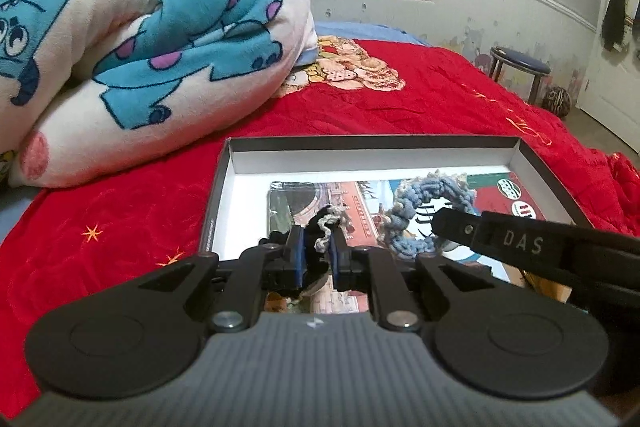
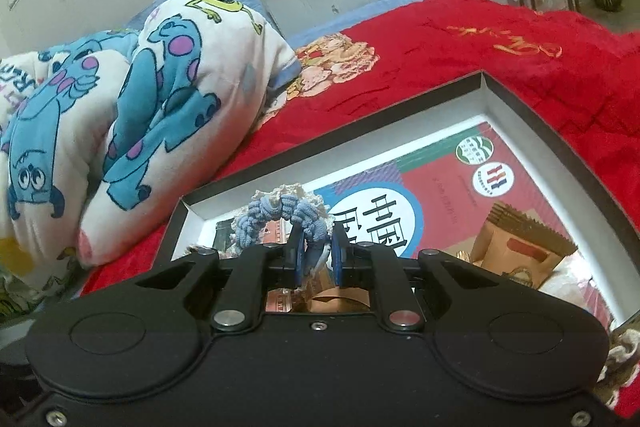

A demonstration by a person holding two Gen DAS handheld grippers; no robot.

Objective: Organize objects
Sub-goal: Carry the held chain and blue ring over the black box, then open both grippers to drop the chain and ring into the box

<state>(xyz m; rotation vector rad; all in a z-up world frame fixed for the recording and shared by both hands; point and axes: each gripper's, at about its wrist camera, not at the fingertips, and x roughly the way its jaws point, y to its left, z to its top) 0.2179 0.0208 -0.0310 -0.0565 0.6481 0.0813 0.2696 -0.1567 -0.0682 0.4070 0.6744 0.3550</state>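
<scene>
Left gripper: sitting nearest the lens in the left wrist view, its two fingers clenching a black scrunchie with pale trim, just above the box floor.
Right gripper: filling the foreground of the right wrist view, its fingers closing on a blue scrunchie, which is arching up from the pads.
Blue scrunchie from the left view: lying over the booklet inside the box, just beside the black one, with the right gripper's finger reaching in against it.
Box: a shallow dark-rimmed tray with white inner walls, resting on the red bedspread; both grippers are working inside it.
Booklet: lying flat on the box floor, red and blue cover with large black characters and two round logos.
Brown packet: resting on the booklet, inside the box, to the right of the right gripper.
Cartoon blanket: bunching up on the bedspread, just beyond the box's far left corner.
Stool: standing on the floor well beyond the box, past the bed's far edge, with a striped ball beside it.
</scene>
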